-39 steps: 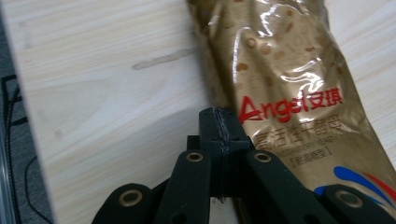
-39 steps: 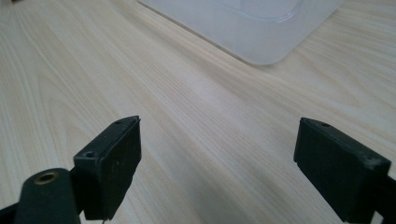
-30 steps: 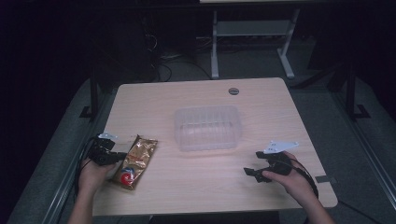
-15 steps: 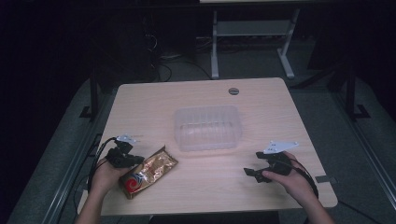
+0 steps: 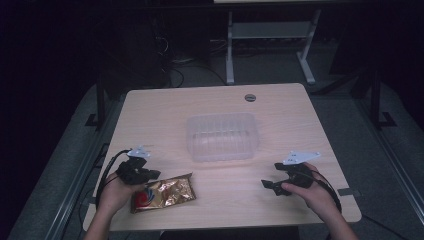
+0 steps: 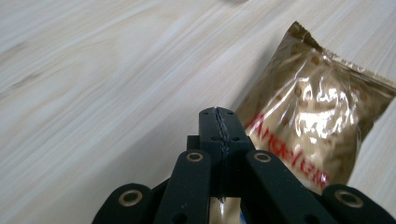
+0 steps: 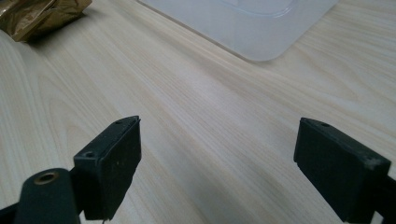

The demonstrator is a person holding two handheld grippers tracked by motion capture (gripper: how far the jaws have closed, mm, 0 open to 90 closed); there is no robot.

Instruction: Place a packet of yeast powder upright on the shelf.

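Quick count of what's on the table (image 5: 165, 110): one gold snack bag (image 5: 162, 192) near the left corner, and one clear plastic tub (image 5: 222, 136) in the middle. That's it for loose stuff. Two grippers total, one left gripper (image 5: 150, 175) and one right gripper (image 5: 270, 181), each with two black jaws, so four jaws. One round grommet (image 5: 250, 97) at the far edge, one table.

Black tongs (image 5: 148, 175), grey three-cornered plates, black cables
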